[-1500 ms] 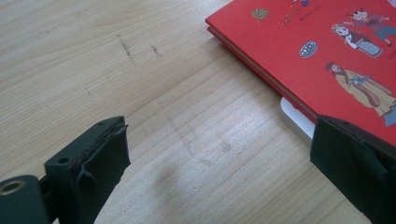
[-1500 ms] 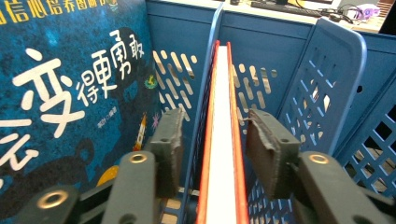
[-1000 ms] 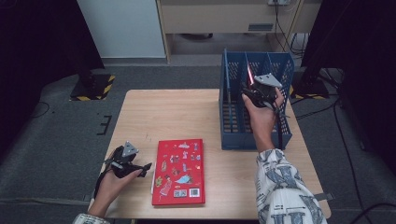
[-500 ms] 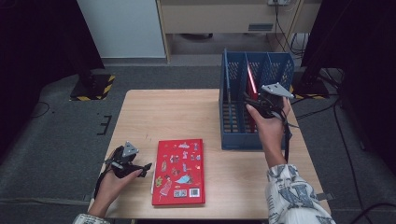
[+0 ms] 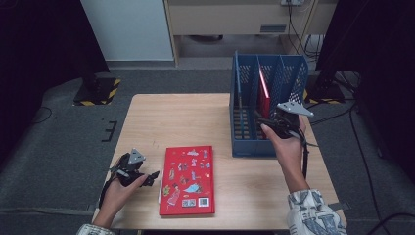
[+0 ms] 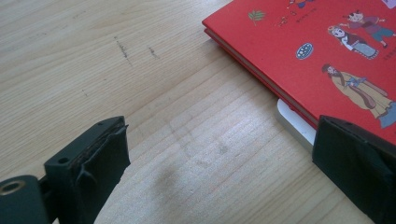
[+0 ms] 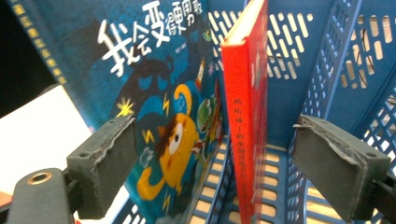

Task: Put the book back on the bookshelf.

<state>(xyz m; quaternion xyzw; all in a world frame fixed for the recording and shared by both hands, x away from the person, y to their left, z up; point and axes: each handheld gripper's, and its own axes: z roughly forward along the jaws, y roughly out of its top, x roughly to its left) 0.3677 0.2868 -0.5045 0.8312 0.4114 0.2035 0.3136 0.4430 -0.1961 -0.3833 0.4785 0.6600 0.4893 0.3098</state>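
red book (image 7: 246, 116) | upright on edge, spine outward | in blue file rack (image 5: 288, 83) compartment

Free room on the desk, tight room in the file rack

The desk (image 5: 186, 117) lies bare from its far edge to the flat red picture book (image 5: 188, 180), and wide bare wood lies beside the left hand-held gripper (image 6: 219, 172). The blue file rack (image 5: 266, 105) blocks the far right corner. Inside it, an upright red book (image 7: 245, 116) and a blue picture book (image 7: 154, 102) leave only narrow slots, with lattice walls close around the right hand-held gripper (image 7: 215, 165).
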